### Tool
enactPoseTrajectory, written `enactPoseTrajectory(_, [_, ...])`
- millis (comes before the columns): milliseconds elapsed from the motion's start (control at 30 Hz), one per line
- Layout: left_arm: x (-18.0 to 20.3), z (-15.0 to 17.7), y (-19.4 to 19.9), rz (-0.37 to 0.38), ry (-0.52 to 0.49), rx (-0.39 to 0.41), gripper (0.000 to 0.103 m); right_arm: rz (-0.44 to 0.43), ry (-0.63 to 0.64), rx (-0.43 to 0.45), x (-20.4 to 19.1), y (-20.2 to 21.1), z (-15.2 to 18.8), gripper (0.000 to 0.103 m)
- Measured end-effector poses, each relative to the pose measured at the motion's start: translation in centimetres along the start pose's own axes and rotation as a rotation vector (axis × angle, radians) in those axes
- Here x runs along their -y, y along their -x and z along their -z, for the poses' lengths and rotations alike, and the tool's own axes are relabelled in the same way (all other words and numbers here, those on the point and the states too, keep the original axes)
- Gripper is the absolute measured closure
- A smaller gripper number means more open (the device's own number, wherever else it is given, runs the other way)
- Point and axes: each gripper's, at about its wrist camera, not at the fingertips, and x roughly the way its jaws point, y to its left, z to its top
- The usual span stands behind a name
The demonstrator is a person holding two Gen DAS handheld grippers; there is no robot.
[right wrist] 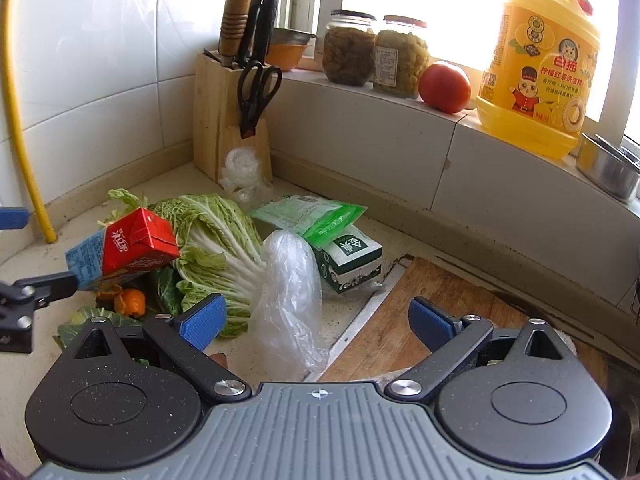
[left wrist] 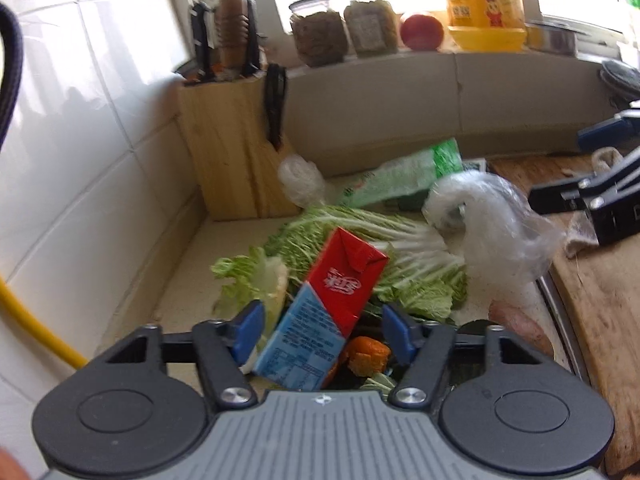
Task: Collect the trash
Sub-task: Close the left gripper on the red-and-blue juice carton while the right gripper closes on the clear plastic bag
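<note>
Blue pads on the left gripper (left wrist: pixel 322 330) sit on both sides of a red and blue drink carton (left wrist: pixel 320 308), and the carton is tilted and lifted off the counter; in the right wrist view one jaw is under it, but I cannot tell if both pads press on it. Just under the carton lie orange peels (right wrist: pixel 130 300). Right behind the carton is a big cabbage (right wrist: pixel 216 248) lying on the pale counter (right wrist: pixel 168 178). The right gripper (right wrist: pixel 318 320) has its jaws wide apart with nothing between the pads. Just past its left pad, beside the cabbage, stands a crumpled clear plastic bag (right wrist: pixel 288 296). Past the cabbage on that same side is a green and white milk box (right wrist: pixel 348 260) with a green packet (right wrist: pixel 308 214) lying on top of it. A wooden cutting board (right wrist: pixel 400 320) lies farther out from the cabbage than the bag, under the right pad. Behind the cabbage in the corner stands a wooden knife block (right wrist: pixel 224 120) with black scissors (right wrist: pixel 256 94) hanging on it, and another small wad of clear plastic (right wrist: pixel 242 172) at its foot. On the window ledge above are two jars (right wrist: pixel 376 54), a tomato (right wrist: pixel 445 87) and a yellow soap jug (right wrist: pixel 536 68).
</note>
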Motion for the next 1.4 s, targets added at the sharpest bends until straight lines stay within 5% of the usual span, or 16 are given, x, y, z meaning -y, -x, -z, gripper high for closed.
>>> enactPoseTrajectory(233, [0.2,0.2,-3.6,-0.011,-0.096,-0.074,0.046,0.014,0.0,0.002,-0.7,-0.8,-0.8,0.004])
enactPoseTrajectory(400, [-0.1,0.2,-5.4,-0.037,-0.111,-0.12,0.061,-0.021,0.002,0.003,-0.8,-1.9,-1.3,0.004])
enactPoseTrajectory(533, [-1.4,-0.3,-5.2,-0.01,-0.045,-0.131,0.065,-0.046,0.006,-0.011,-0.9,-3.1,-1.3,0.004])
enactPoseTrajectory(800, [-4.2,-0.3,-3.0,0.161,0.23,-0.112,0.066,-0.105,-0.012,-0.018,-0.5,-3.4,-1.2,0.024])
enactPoseTrajectory(1167, [-3.4,-0.3,-3.4,0.14,0.211,-0.131,0.066,-0.106,-0.031,-0.059,0.2,-6.4,-1.4,0.023])
enactPoseTrajectory(1233, [-3.3,-0.1,-4.1,0.123,0.211,-0.143,0.066,-0.128,-0.047,-0.088,0.3,-7.7,-1.4,0.036])
enactPoseTrajectory(1300, [-3.2,-0.1,-4.5,0.121,0.199,-0.145,0.064,-0.161,-0.104,-0.138,0.7,-8.8,-1.4,0.068])
enactPoseTrajectory(1400, [-3.0,-0.1,-5.2,0.108,0.178,-0.164,0.06,-0.184,-0.182,-0.164,1.8,-9.8,-1.1,0.068])
